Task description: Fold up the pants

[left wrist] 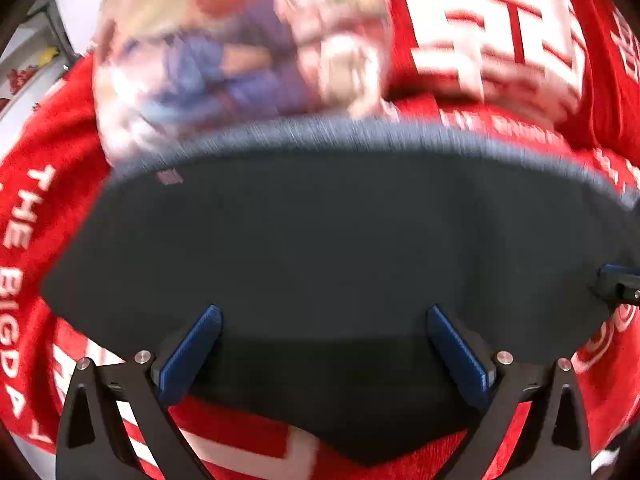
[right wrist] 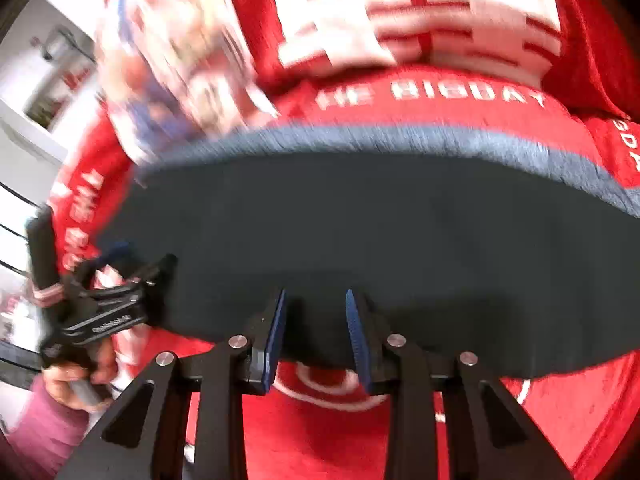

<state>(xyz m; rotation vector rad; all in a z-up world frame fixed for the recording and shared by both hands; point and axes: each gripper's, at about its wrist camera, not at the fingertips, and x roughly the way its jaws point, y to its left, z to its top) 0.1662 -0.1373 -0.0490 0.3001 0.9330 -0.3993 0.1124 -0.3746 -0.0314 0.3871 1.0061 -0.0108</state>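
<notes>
Right wrist view: right gripper (right wrist: 316, 320) unclenched — dark pants (right wrist: 360, 232) lie flat beneath its blue tips; nothing gripped.

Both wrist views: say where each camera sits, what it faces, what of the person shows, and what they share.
Left wrist: on the left tongs, angled down at the dark pants on a red blanket; jaws wide open; no body part shows.
Right wrist: on the right tongs, angled down, jaws apart; the left hand and a pink sleeve show.
Shared: pants, blanket, a patterned pillow.
</notes>
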